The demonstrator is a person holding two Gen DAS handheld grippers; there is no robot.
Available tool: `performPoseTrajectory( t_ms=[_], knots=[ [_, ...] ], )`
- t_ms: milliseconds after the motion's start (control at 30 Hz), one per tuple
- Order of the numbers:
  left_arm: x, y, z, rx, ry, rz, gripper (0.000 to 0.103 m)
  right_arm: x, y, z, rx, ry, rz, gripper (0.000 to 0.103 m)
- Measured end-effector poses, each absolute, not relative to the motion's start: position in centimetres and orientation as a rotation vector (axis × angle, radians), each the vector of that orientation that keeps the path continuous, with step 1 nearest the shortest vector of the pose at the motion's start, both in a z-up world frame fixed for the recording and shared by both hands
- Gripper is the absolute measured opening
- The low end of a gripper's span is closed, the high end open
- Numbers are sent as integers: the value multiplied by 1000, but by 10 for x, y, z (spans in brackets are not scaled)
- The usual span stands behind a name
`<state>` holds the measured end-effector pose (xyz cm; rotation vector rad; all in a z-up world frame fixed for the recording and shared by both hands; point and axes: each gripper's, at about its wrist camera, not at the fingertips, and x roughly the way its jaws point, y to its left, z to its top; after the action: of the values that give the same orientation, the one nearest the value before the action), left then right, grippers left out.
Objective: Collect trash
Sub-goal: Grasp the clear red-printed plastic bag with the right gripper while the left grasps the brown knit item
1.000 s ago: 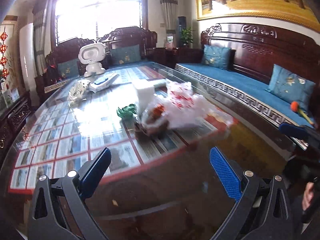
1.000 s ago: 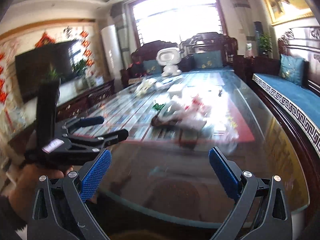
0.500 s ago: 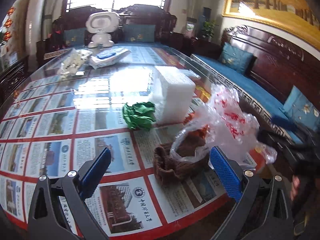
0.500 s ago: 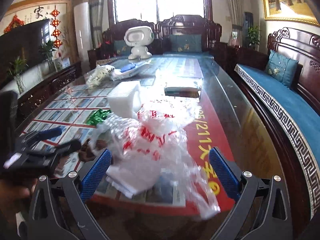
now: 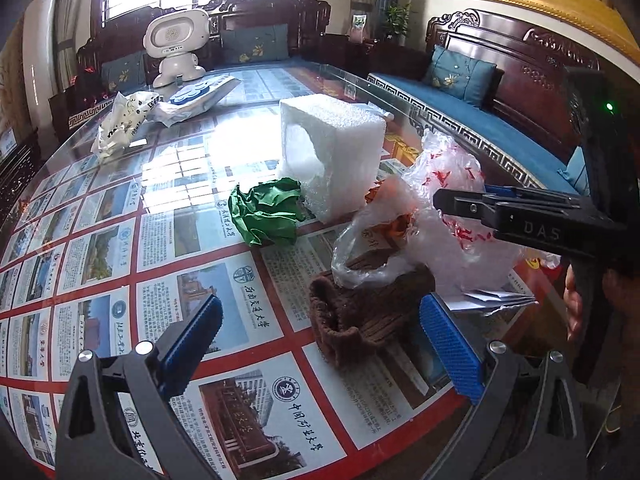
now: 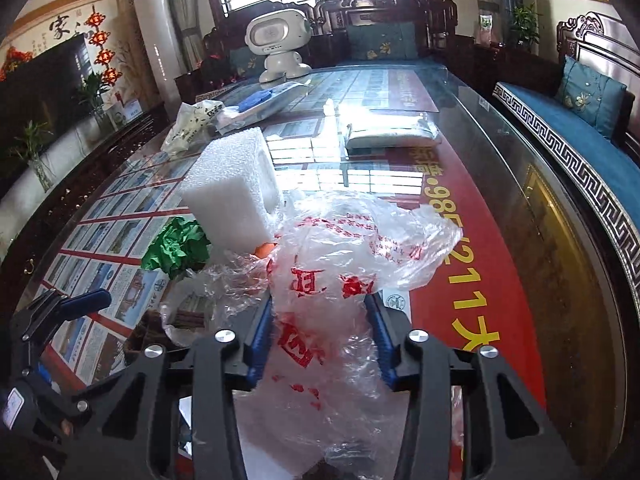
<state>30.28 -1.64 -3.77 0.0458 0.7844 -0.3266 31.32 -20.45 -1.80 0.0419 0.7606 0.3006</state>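
A clear plastic bag with red print (image 6: 340, 264) lies on the glass table; it also shows in the left wrist view (image 5: 448, 216). My right gripper (image 6: 320, 332) has its jaws half closed around the bag's near part, with a gap still between them. My left gripper (image 5: 320, 344) is open, with a brown knitted cloth (image 5: 368, 312) between its fingertips. A crumpled green wrapper (image 5: 268, 212) and a white foam block (image 5: 332, 156) sit just behind. Something orange (image 5: 396, 220) shows inside the bag.
A white robot toy (image 5: 176, 48), a crumpled white bag (image 5: 120, 124) and a flat white packet (image 5: 196, 100) lie at the far end. A folded white pack (image 6: 388, 128) lies mid-table. The table (image 6: 540, 240) edge runs along the right, beside a blue-cushioned bench (image 6: 580, 140).
Both grippers moved forward to the trash pile. The right gripper's jaws narrowed around the plastic bag. The left gripper came up to the brown cloth, still open.
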Motion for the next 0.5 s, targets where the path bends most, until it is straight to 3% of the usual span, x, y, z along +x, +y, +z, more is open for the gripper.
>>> performPoseTrajectory(
  t_ms=[500],
  knots=[
    [298, -37, -21, 278, 694, -306, 99, 253, -235, 56, 102, 524, 355, 33]
  ],
)
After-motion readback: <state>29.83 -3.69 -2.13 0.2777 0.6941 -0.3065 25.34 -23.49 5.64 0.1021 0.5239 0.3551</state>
